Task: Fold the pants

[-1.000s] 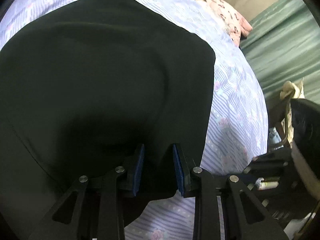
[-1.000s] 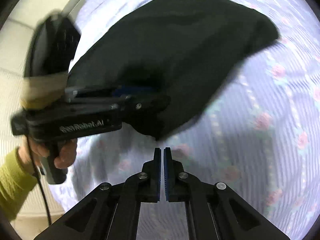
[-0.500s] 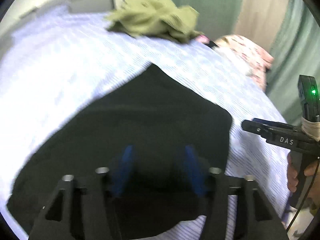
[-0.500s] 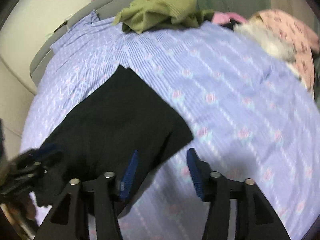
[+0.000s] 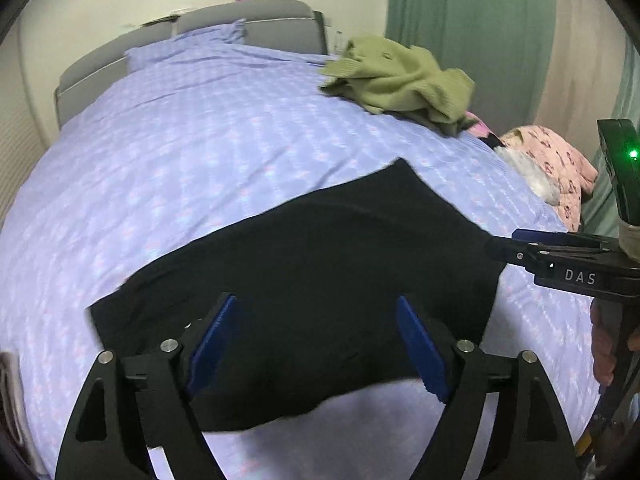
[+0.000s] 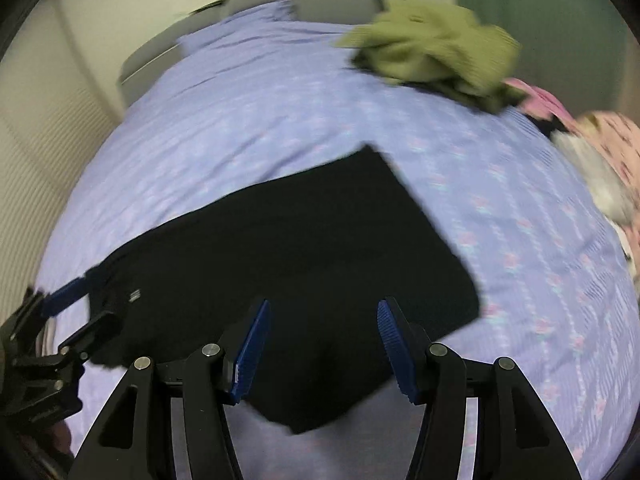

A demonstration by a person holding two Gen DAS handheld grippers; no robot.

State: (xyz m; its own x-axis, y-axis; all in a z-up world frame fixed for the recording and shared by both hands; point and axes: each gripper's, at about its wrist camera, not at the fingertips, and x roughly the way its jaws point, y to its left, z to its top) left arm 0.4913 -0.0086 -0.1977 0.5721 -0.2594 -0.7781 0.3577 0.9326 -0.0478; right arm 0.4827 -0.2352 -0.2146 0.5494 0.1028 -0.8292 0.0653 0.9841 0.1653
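Lying flat on the lavender floral-striped bed sheet [image 5: 200, 152], the folded black fabric pants [image 5: 320, 272] form a compact, roughly rectangular dark panel near the foot of the bed, with one corner pointing toward the grey padded headboard [image 5: 248, 20]. The left hand-held gripper [image 5: 320, 344] hovers above the near edge of the pants with its blue-padded fingers [image 5: 212, 340] spread wide and nothing between them. The right hand-held gripper [image 6: 320, 344] hangs likewise over the near edge of the same garment, its blue ribbed pads [image 6: 394, 344] set well apart and empty. In the left wrist view the right device enters from the right margin, its tip just beside the right-hand corner of the pants; whether it touches the cloth cannot be told. In the right wrist view the left device appears at the lower left, beside the opposite corner. A crumpled olive-green knitted garment [image 5: 400, 76] lies far up the bed near the headboard, well apart from the pants, and a pink patterned cloth [image 5: 556, 168] rests at the right edge of the bed. Green curtains [image 5: 468, 32] hang behind.
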